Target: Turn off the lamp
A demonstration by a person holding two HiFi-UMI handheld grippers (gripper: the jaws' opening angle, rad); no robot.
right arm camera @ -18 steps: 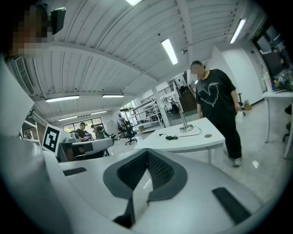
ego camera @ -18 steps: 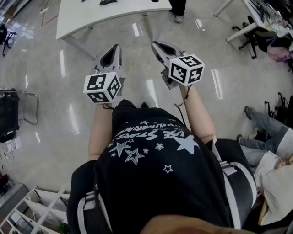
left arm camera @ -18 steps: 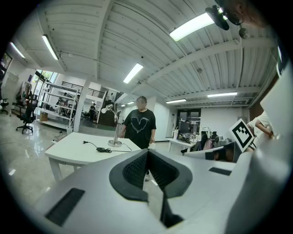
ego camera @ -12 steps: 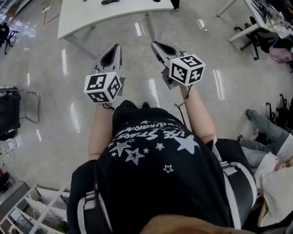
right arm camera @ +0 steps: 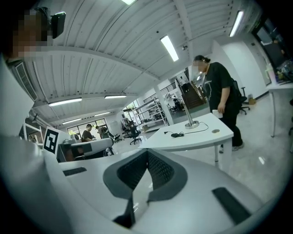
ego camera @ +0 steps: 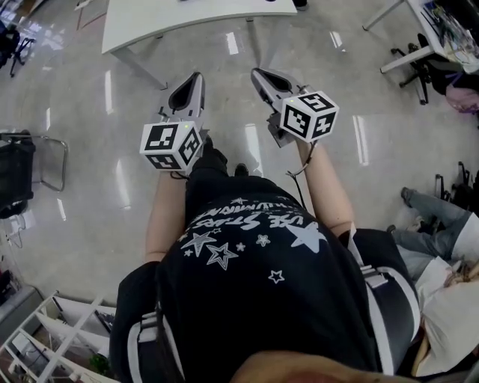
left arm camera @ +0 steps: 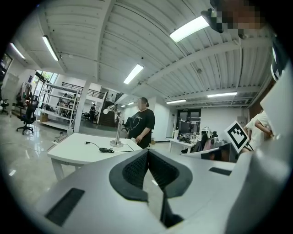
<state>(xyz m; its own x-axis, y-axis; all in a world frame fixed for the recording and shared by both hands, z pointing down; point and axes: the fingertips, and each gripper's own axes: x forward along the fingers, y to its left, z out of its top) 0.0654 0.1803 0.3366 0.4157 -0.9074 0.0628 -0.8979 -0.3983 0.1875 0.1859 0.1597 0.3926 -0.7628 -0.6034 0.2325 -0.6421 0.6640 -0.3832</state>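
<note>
- Head view: glossy floor [ego camera: 75, 187], wide open all round. White table [ego camera: 150, 22] ahead of both fingertips. Left gripper [ego camera: 193, 76] and right gripper [ego camera: 259, 73] are side by side, touching nothing.
- Left gripper view: jaws together, empty. Lamp [left arm camera: 117, 130] stands on the table well ahead, left of the tips. A person [left arm camera: 144, 122] stands behind the table.
- Right gripper view: jaws together, empty. Lamp is well ahead, right of the tips.
</note>
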